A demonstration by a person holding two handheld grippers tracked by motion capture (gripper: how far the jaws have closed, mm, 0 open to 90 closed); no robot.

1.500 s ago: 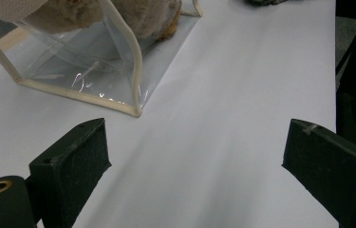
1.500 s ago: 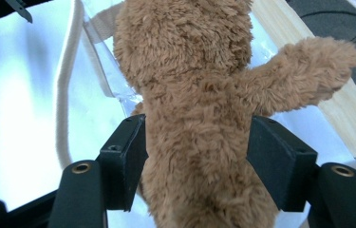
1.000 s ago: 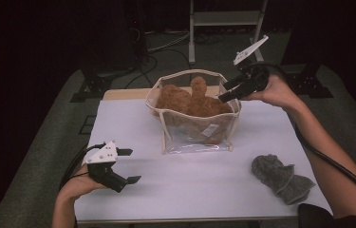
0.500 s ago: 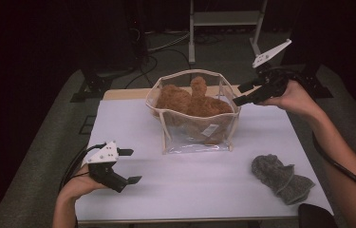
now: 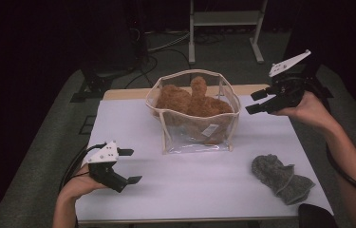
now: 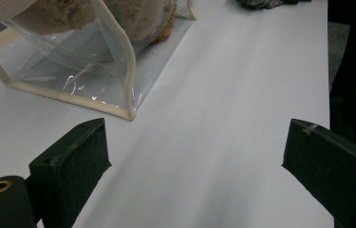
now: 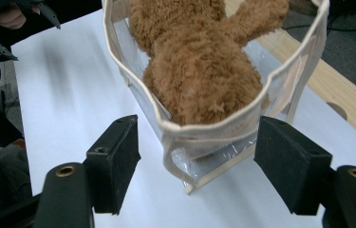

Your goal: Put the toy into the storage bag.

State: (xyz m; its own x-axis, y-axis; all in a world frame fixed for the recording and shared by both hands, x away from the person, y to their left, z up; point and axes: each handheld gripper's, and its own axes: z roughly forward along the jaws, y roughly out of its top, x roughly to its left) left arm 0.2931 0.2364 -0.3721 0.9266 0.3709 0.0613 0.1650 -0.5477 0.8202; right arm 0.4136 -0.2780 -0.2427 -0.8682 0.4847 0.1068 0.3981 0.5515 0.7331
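Your right gripper hangs in the air just off the right side of the clear bag, above the far right part of the bench. Its fingers are spread and have just been opening wider; in the right gripper view the bag's near corner and cream rim sit in line between them, but the pads press on nothing.

The clear bag stands upright in the middle of the bench, toward the far side, mouth open. The brown plush toy is inside it, filling most of the bag, with one limb poking up above the far rim.

Your left gripper rests low at the near left edge of the bench, well apart from the bag. Its fingers are spread wide with bare bench between them; in the left gripper view the bag's bottom corner lies ahead of them.

A grey knitted cloth lies crumpled near the right front corner of the bench, apart from the bag and from both grippers. Beyond the far edge, cables trail over the floor and a pale metal frame stands behind. Between your right gripper and the plush toy stands only the bag's own wall and rim.
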